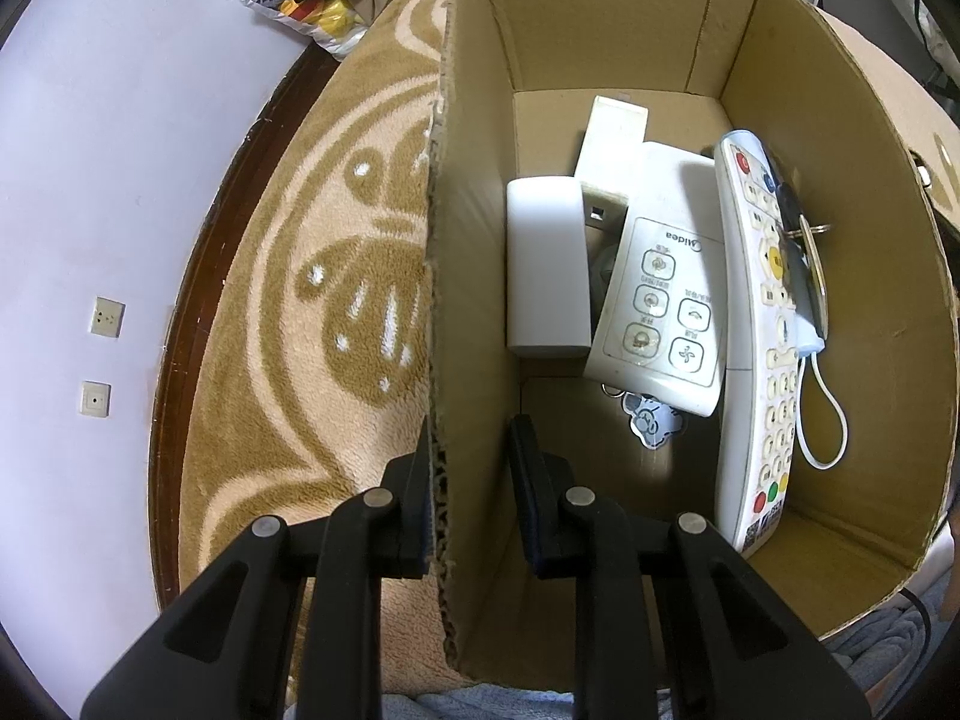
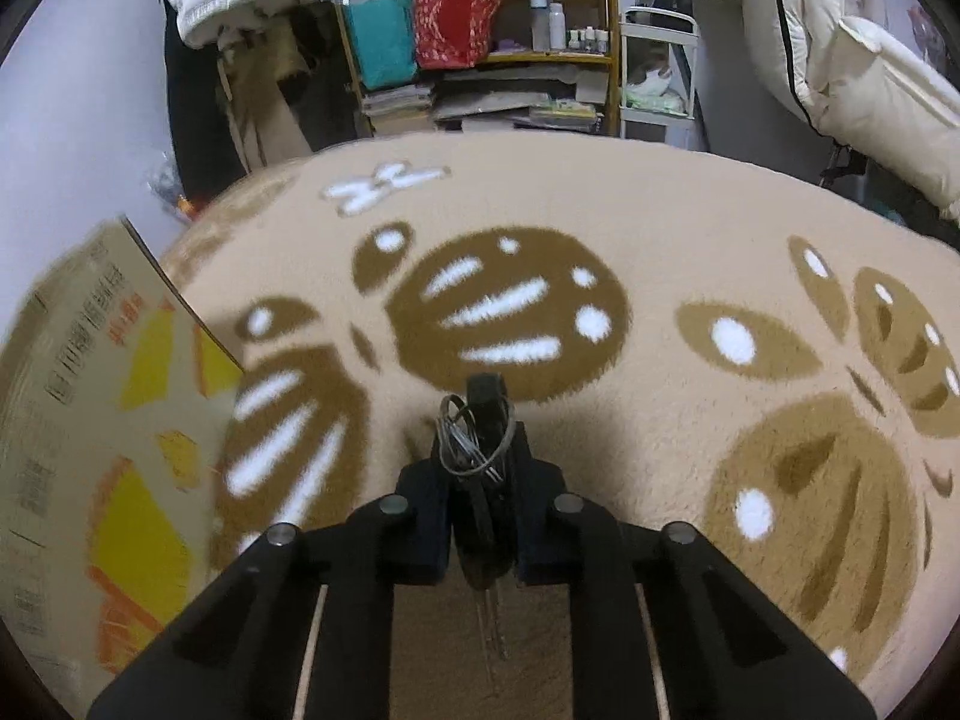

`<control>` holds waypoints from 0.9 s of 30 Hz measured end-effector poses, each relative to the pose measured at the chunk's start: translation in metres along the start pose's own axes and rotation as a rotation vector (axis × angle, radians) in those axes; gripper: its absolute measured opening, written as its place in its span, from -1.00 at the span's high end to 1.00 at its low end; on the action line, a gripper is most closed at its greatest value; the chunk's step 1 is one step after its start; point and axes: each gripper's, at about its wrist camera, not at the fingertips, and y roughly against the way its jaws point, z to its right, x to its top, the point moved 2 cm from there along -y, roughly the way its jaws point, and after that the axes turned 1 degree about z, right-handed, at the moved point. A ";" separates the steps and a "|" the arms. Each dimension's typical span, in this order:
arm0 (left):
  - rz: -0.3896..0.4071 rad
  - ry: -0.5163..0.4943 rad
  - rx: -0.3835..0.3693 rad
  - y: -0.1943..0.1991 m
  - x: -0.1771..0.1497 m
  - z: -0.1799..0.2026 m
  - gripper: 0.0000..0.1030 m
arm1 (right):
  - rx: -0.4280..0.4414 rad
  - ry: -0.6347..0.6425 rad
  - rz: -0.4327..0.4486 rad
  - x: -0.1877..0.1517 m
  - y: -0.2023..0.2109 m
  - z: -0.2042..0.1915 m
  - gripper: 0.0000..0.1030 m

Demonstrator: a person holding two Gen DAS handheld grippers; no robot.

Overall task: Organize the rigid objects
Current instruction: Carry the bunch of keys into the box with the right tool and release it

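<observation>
1. Brown corrugated cardboard is clamped by the left gripper (image 1: 474,468): the side wall of the cardboard box (image 1: 468,240) is pinched between its two fingers, one outside and one inside the box.
2. Ahead of this gripper, inside the box, a white block (image 1: 543,264), a white Midea remote (image 1: 666,294) and a long white remote (image 1: 759,348) with coloured buttons are seen side by side.
3. A dark key fob (image 1: 801,258) is laid on the long remote, to the right of the gripper.
4. The right gripper (image 2: 480,468) is closed on a black key bunch (image 2: 483,450); its wire ring is seen at the fingertips, its keys hang below.
5. Under this gripper a tan patterned blanket (image 2: 660,228) is spread; the box is at its left.
</observation>
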 end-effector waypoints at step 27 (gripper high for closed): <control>0.002 -0.004 0.004 0.000 0.000 0.002 0.58 | 0.301 0.080 0.312 0.038 0.141 -0.089 0.76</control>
